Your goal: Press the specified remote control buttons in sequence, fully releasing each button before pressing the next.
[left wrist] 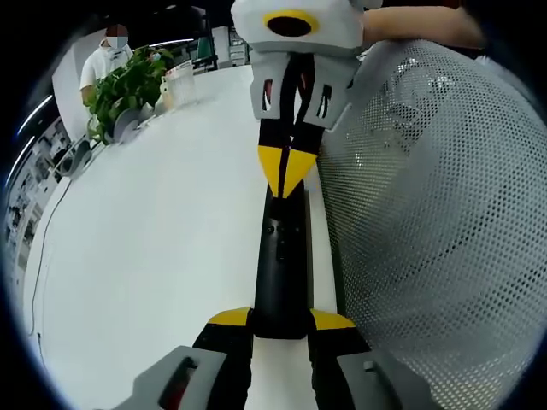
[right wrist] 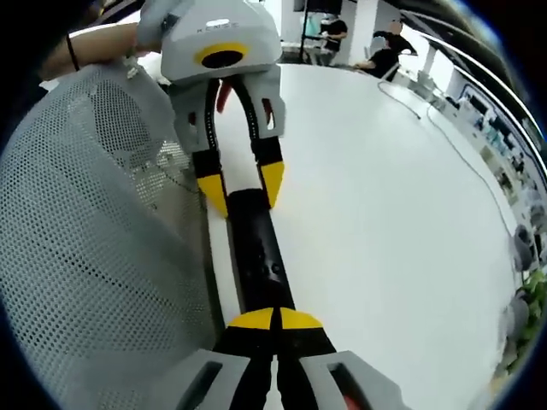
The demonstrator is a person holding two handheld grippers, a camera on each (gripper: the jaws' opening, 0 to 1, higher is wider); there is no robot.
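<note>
Remote pinned at one end, pressed at the other: slip risk.

L gripper (left wrist: 280, 323) clamps the near end of the remote (left wrist: 280, 265), which lies on the white table (left wrist: 154, 256) right beside a mesh basket (left wrist: 436, 222). R gripper (right wrist: 275, 323) has jaws closed to a point, tips on/over the remote's top; contact w/ a button prob, can't confirm, pad hidden under tips. Risks: tip lands btwn keys or hits two; push pivots the remote in L's grip; incomplete lift-off before next press.
</note>
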